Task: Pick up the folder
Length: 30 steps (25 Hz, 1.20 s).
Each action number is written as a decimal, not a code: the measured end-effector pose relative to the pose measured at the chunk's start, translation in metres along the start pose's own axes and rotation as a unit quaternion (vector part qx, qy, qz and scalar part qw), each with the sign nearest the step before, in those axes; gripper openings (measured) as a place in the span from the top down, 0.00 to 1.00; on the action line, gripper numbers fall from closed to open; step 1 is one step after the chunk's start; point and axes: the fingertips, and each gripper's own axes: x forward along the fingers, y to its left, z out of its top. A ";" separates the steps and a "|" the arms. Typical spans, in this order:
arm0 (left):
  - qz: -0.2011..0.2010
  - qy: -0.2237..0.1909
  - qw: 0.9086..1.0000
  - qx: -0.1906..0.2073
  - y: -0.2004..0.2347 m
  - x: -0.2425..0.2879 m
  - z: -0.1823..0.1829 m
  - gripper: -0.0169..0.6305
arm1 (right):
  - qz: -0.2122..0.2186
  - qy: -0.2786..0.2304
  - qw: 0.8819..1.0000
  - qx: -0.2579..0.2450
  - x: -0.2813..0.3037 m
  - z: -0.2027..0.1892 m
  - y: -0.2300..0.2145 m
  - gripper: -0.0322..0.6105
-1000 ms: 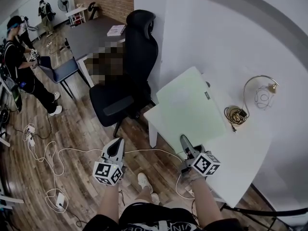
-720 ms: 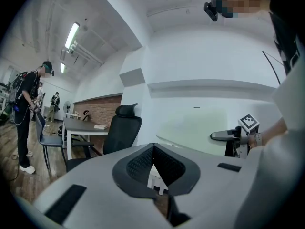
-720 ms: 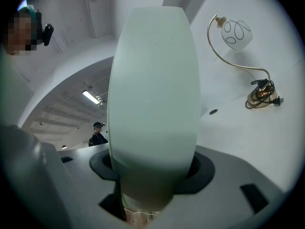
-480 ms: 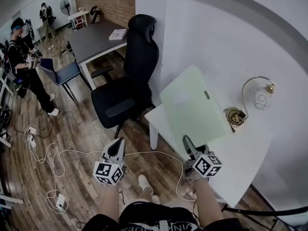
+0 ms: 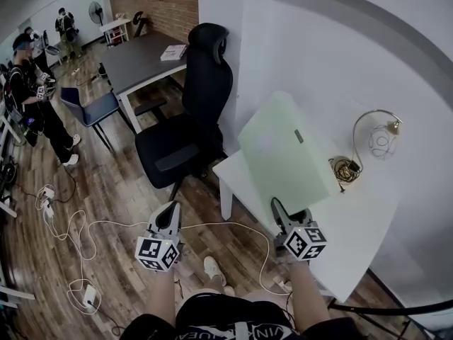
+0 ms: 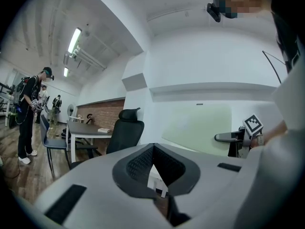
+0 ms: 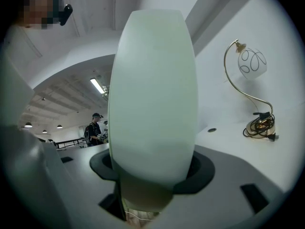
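Note:
The pale green folder hangs tilted over the white table, lifted at its near end. My right gripper is shut on that near end; in the right gripper view the folder rises straight out from between the jaws of the right gripper. My left gripper hovers over the wooden floor left of the table, shut and holding nothing. The left gripper view has the left gripper in front, with the folder off to the right.
A gold lamp with a glass shade and its coiled cord stand at the table's far side. A black office chair sits just left of the table. Cables lie on the floor. A person stands far left.
The right gripper has rolled and risen a little, and the folder has come up off the table and tilted with it. The left gripper has hardly moved.

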 end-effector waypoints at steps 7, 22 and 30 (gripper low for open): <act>0.007 -0.001 1.000 0.000 0.000 -0.010 0.002 0.95 | -0.004 -0.006 1.000 -0.027 -0.006 0.004 0.000 0.50; 0.023 -0.012 1.000 0.005 0.001 -0.020 0.013 0.95 | -0.004 -0.011 0.999 -0.046 -0.014 0.013 0.001 0.50; 0.027 -0.017 0.999 0.004 0.003 -0.025 0.015 0.95 | -0.001 -0.015 0.999 -0.050 -0.016 0.016 0.004 0.50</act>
